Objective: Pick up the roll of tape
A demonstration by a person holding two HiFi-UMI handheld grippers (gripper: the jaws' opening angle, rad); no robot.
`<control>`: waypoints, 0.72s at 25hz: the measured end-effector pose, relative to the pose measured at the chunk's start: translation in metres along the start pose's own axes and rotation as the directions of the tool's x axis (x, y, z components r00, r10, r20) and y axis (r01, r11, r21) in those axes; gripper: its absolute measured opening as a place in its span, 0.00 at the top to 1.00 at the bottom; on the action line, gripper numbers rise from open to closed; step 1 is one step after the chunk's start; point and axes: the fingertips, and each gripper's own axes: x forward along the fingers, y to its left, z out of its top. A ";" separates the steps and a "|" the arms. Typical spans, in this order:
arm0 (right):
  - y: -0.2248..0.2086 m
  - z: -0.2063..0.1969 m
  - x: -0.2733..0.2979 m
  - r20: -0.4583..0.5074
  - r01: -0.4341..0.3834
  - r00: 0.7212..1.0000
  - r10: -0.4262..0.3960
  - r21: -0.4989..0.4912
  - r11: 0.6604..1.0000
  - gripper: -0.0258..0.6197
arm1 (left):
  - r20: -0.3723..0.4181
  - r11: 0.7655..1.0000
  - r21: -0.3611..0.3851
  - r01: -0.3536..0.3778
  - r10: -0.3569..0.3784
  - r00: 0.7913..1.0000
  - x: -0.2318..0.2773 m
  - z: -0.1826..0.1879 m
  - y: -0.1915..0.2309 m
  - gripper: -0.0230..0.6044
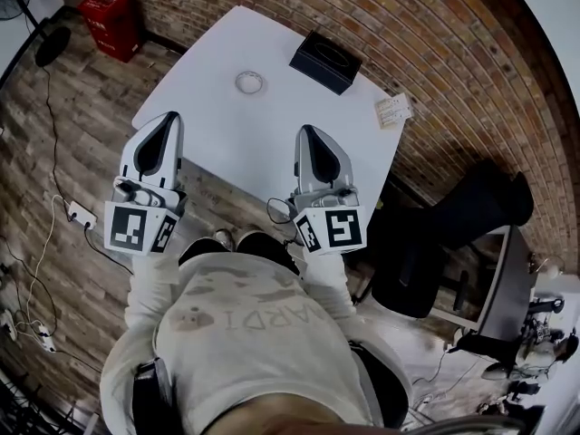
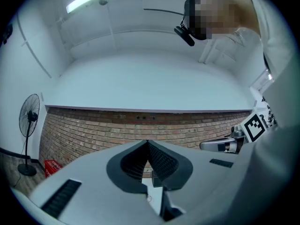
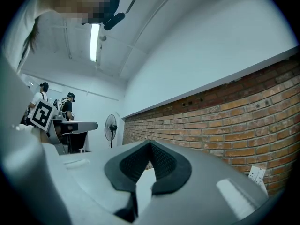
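The roll of tape (image 1: 249, 82), a small pale ring, lies flat on the white table (image 1: 227, 143) toward its far side. Both grippers hover over the table's near edge, pointing at the far side. My left gripper (image 1: 170, 116) is short of the tape and to its left; its jaws are shut with nothing in them, as its own view shows (image 2: 147, 142). My right gripper (image 1: 304, 130) is short of the tape and to its right, also shut and empty (image 3: 150, 143). The tape sits between the two gripper lines, untouched.
A black tissue box (image 1: 324, 61) stands at the table's far right corner. A red box (image 1: 111, 21) sits on the wood floor at far left, and cables (image 1: 54, 243) lie on the floor. A brick wall (image 3: 243, 121), a standing fan (image 3: 110, 125), a black chair (image 1: 453, 234).
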 end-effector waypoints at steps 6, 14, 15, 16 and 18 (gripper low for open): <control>-0.014 -0.012 0.010 -0.032 0.020 0.999 -0.020 0.008 1.000 0.94 | -0.013 1.000 -0.015 0.008 -0.008 1.000 0.015 -0.010 0.004 0.95; -0.033 -0.030 0.055 -0.096 0.030 0.995 -0.028 0.025 0.999 0.94 | -0.007 1.000 -0.009 -0.010 0.010 1.000 0.044 -0.015 0.031 0.95; -0.037 -0.034 0.063 -0.108 0.032 0.994 -0.029 0.032 0.999 0.94 | -0.006 1.000 -0.009 -0.013 0.012 1.000 0.049 -0.016 0.035 0.95; -0.041 -0.037 0.072 -0.122 0.033 0.992 -0.028 0.036 0.999 0.94 | -0.006 1.000 -0.009 -0.016 0.015 1.000 0.055 -0.017 0.039 0.95; -0.047 -0.046 0.089 -0.155 0.028 0.988 -0.022 0.040 0.999 0.94 | -0.010 1.000 -0.012 -0.022 0.022 1.000 0.066 -0.021 0.048 0.95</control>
